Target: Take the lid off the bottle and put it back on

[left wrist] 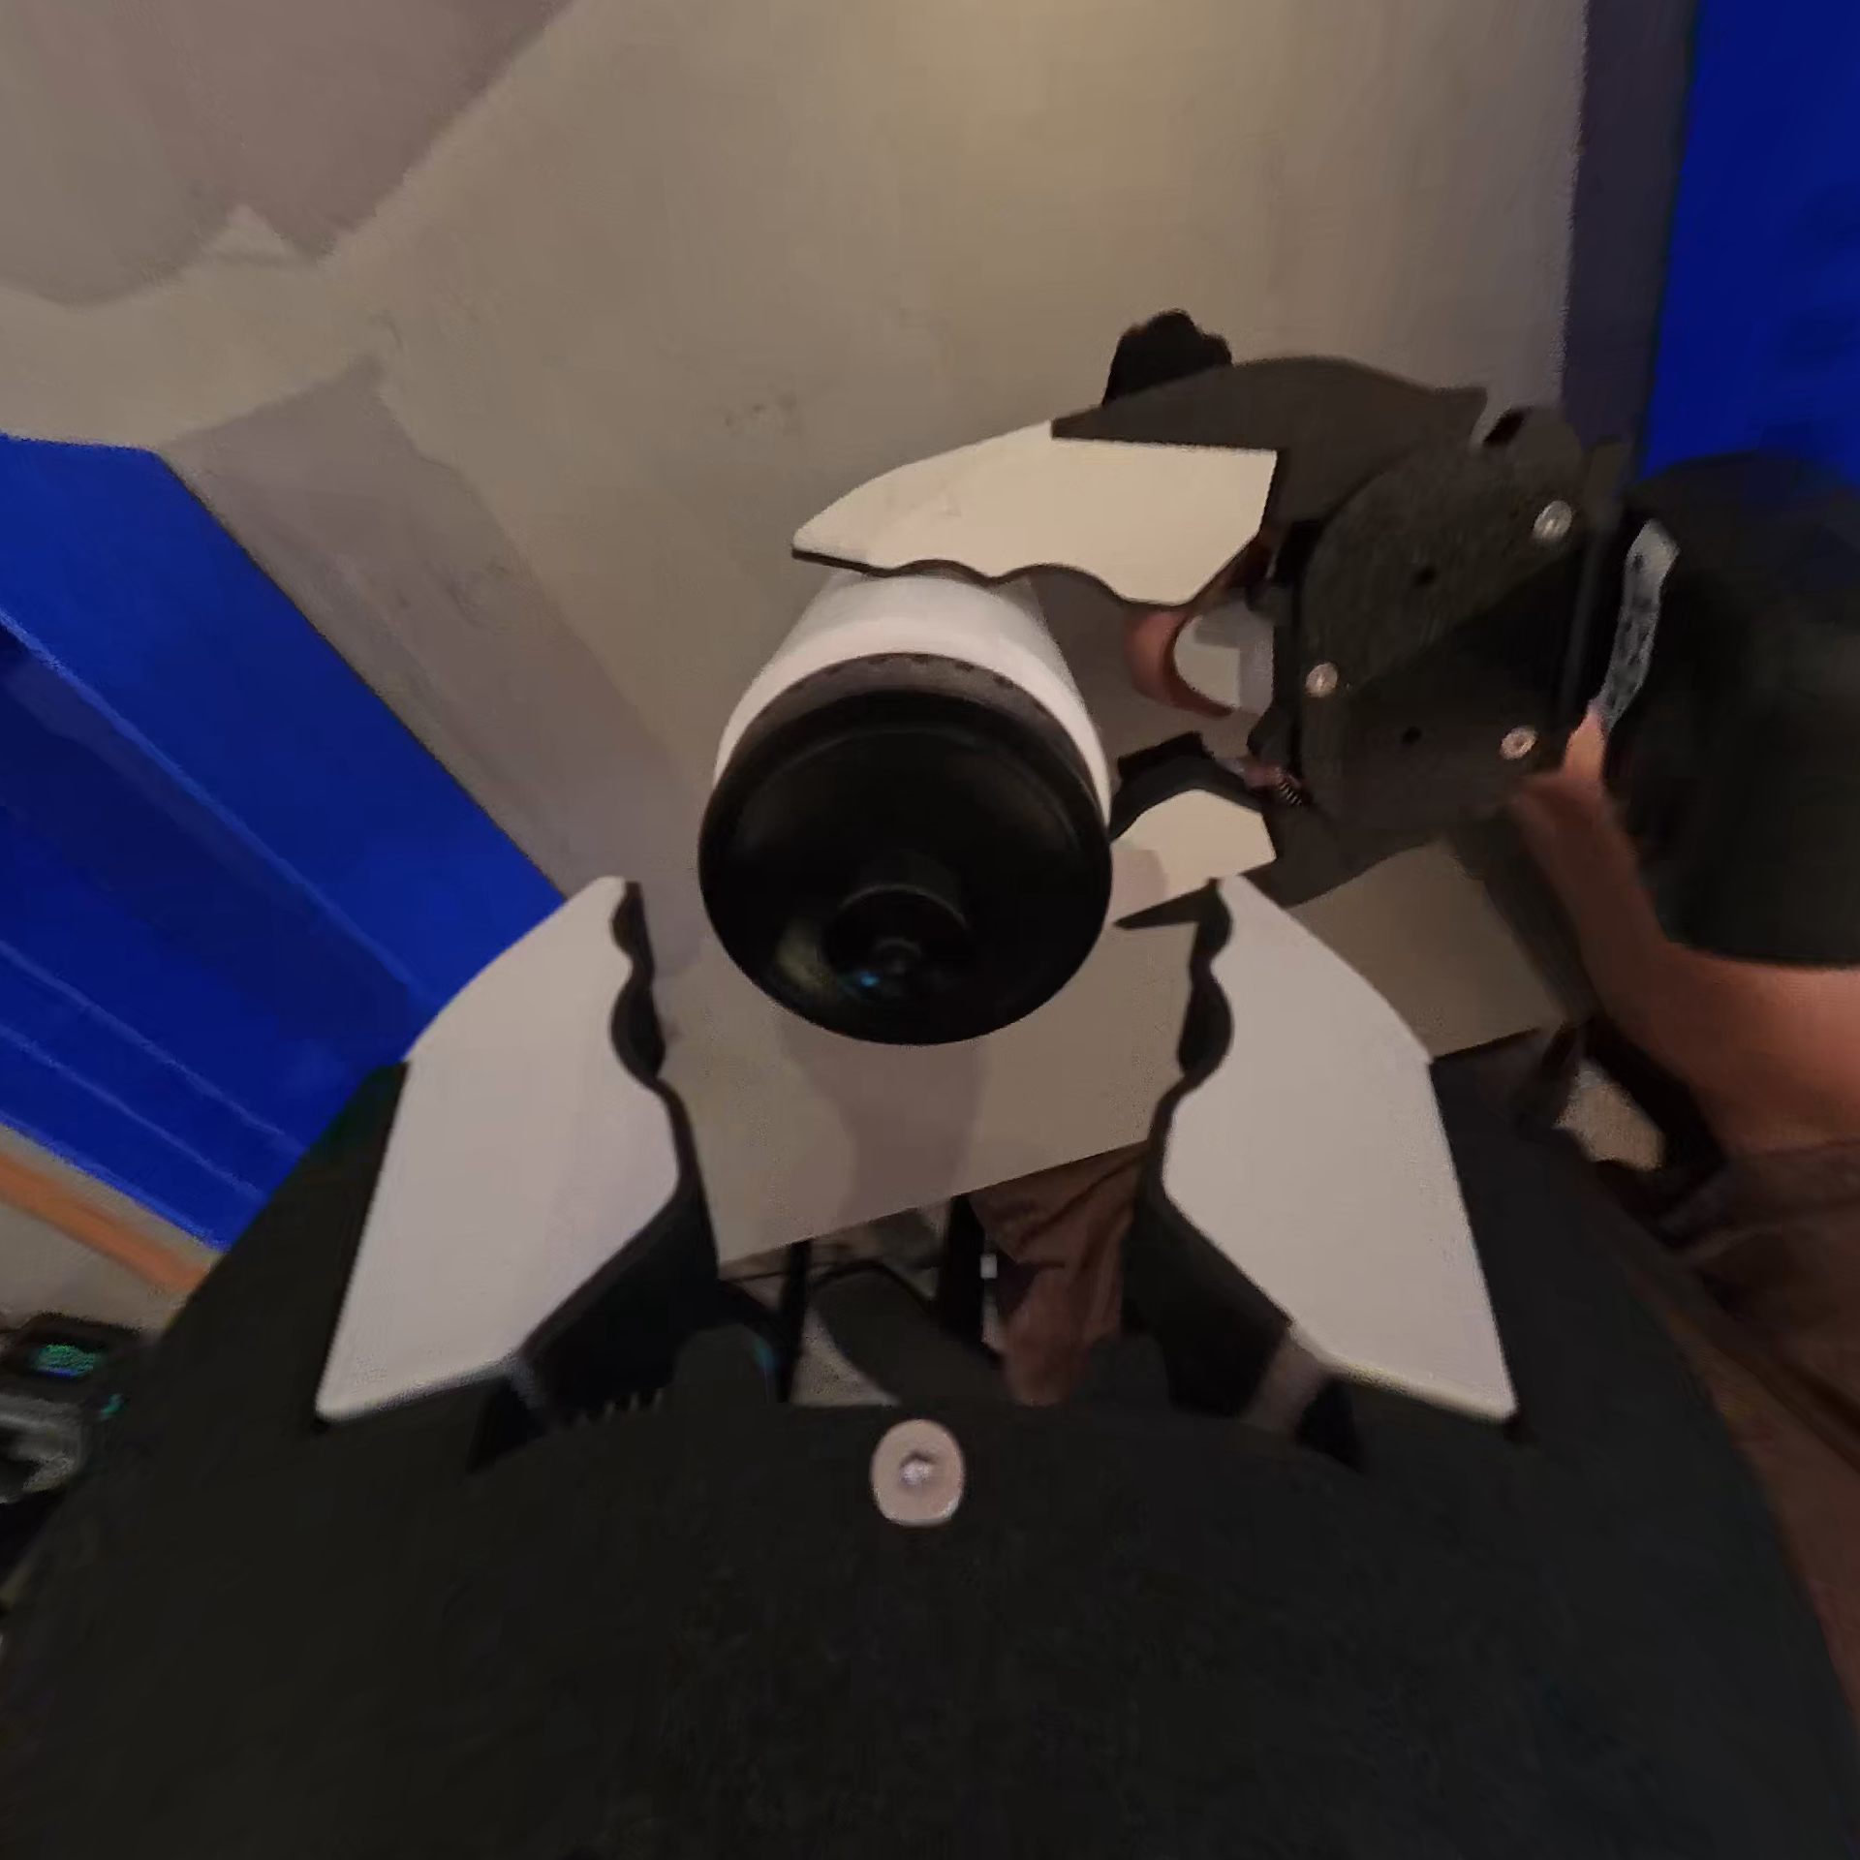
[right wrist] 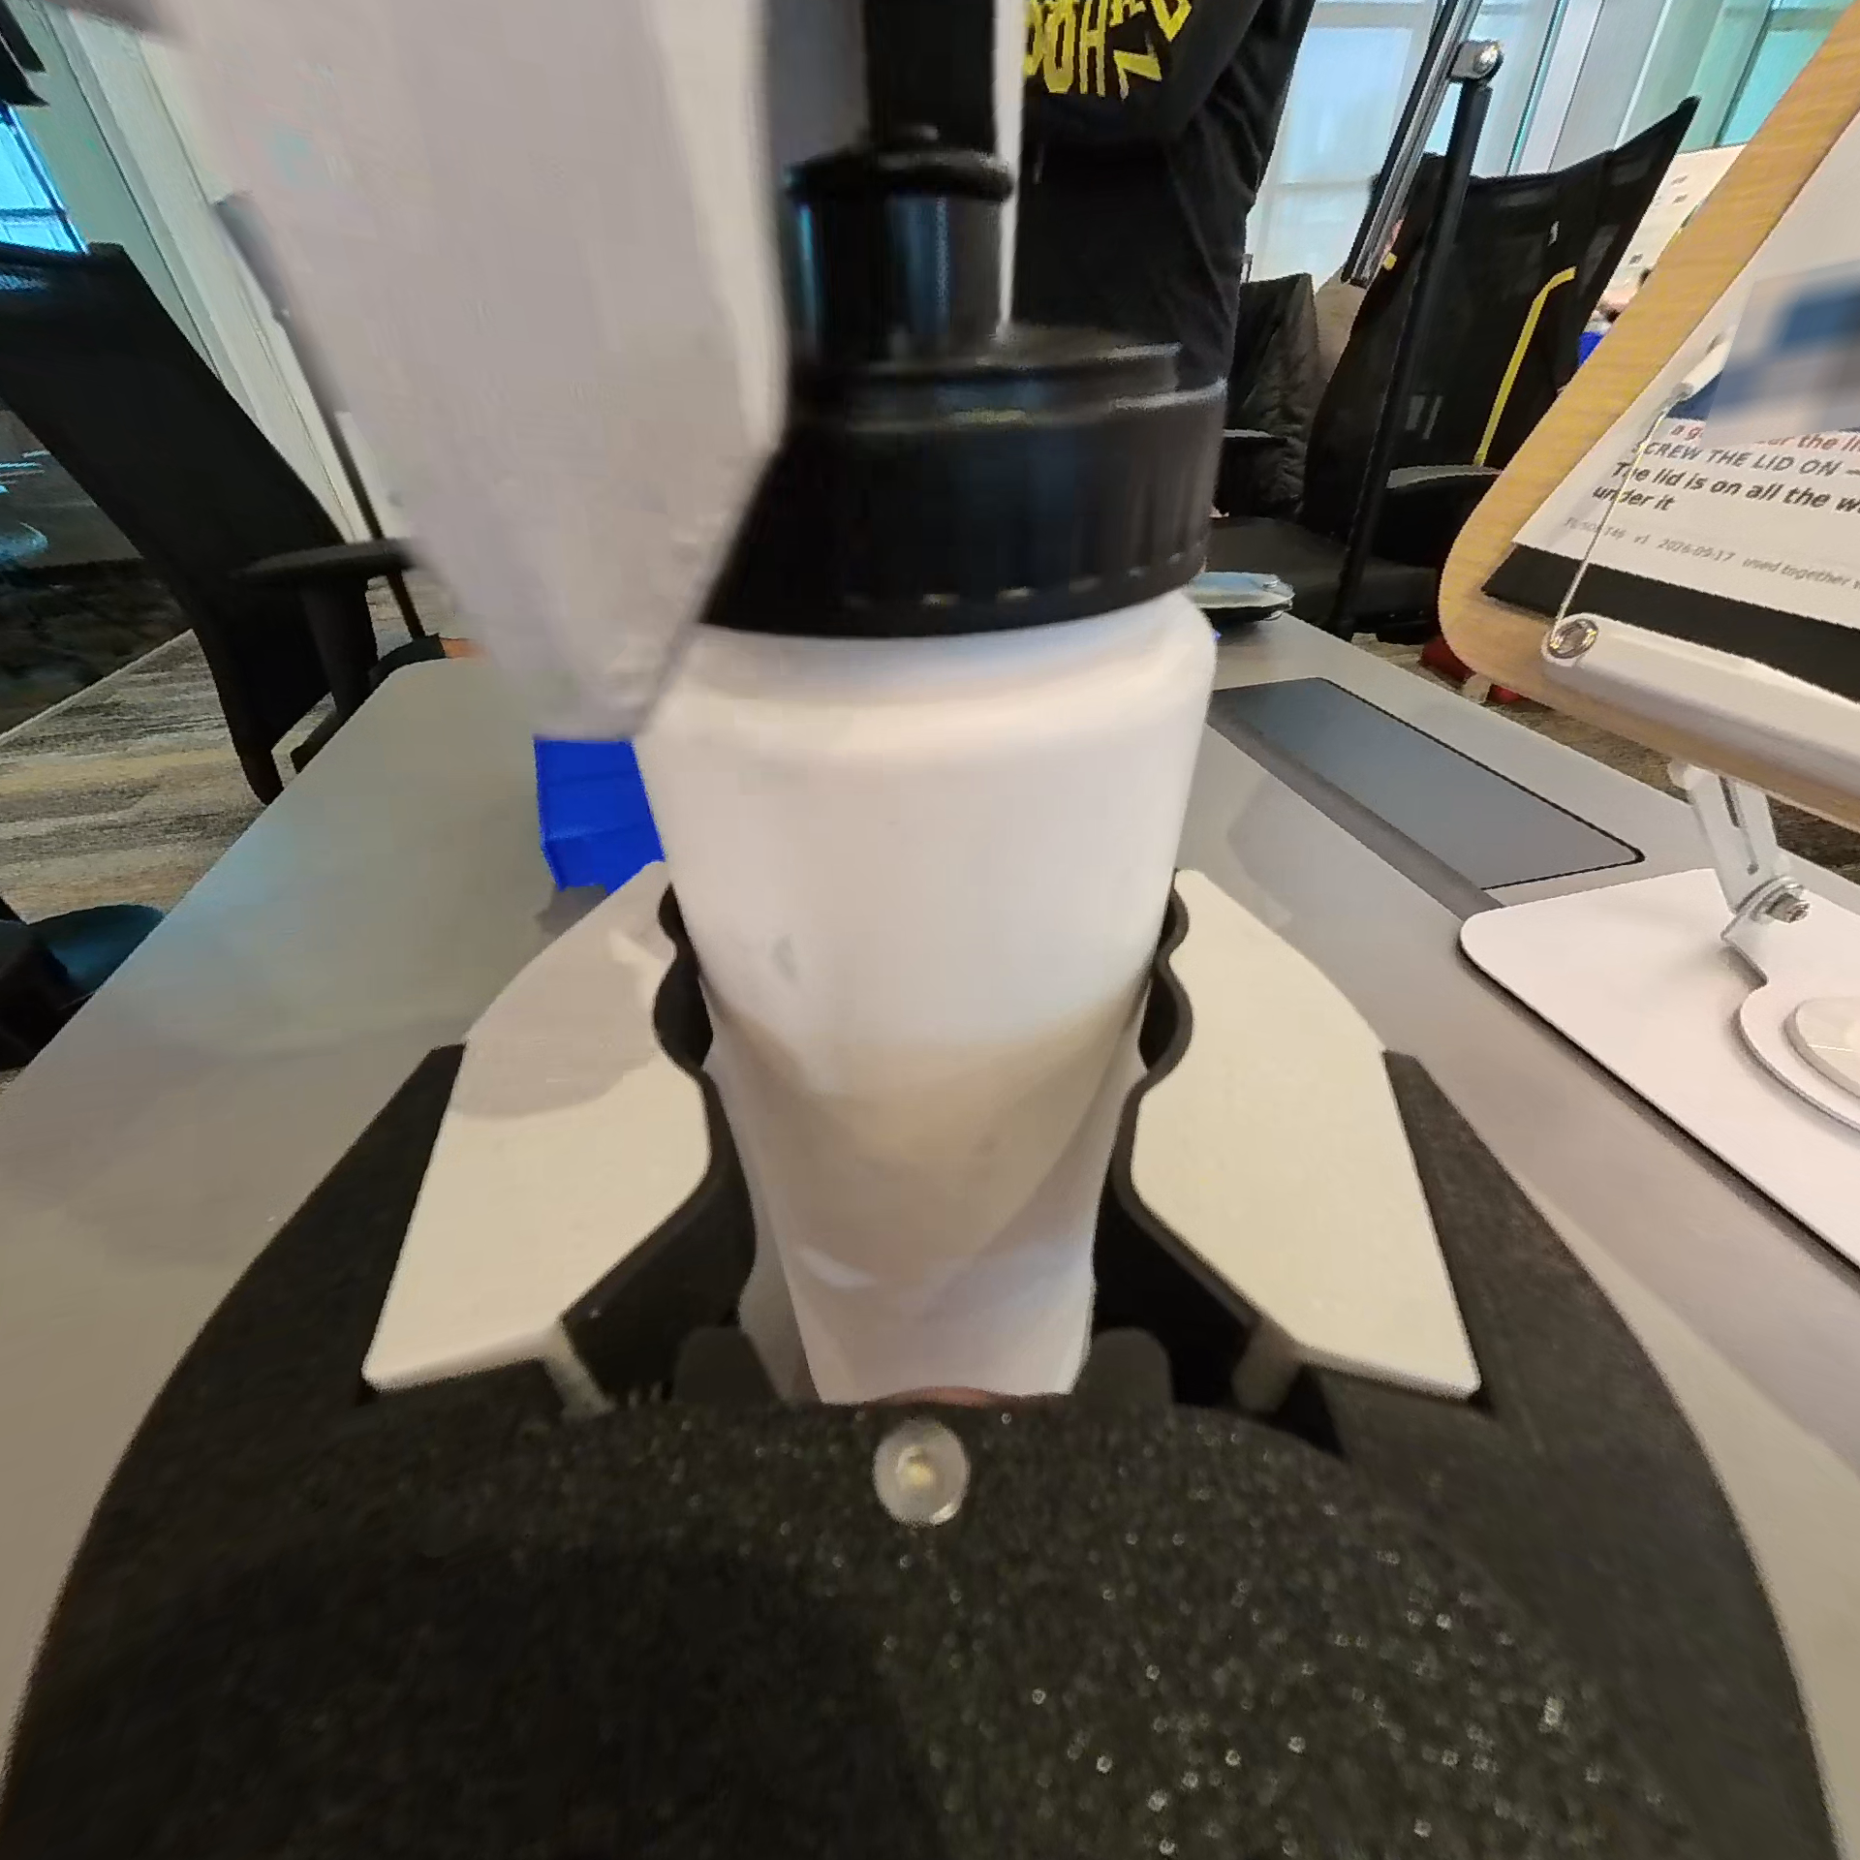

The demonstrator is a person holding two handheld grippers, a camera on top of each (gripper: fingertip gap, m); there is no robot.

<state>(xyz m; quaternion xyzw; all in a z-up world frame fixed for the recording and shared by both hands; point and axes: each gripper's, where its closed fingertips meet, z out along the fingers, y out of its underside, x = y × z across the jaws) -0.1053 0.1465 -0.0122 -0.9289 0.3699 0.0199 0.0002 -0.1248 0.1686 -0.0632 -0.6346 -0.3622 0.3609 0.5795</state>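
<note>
A white bottle (right wrist: 926,856) with a black lid (right wrist: 986,473) screwed on top stands upright over the grey table (right wrist: 252,906). My right gripper (right wrist: 921,896) is shut on the bottle's body, with both pads pressed against its sides. In the left wrist view I look down on the lid (left wrist: 906,856) and the bottle's shoulder (left wrist: 906,624). My left gripper (left wrist: 918,886) is open around the lid, with a gap on each side. One of its white fingers (right wrist: 503,352) shows beside the lid in the right wrist view. The right gripper's upper finger (left wrist: 1027,503) lies along the bottle.
A blue bin (left wrist: 201,755) stands on the table to the left and shows behind the bottle (right wrist: 589,805). A white stand holding a printed sheet (right wrist: 1661,503) is at the right, next to a dark inset panel (right wrist: 1409,785). A person (right wrist: 1117,201) and chairs are beyond the table.
</note>
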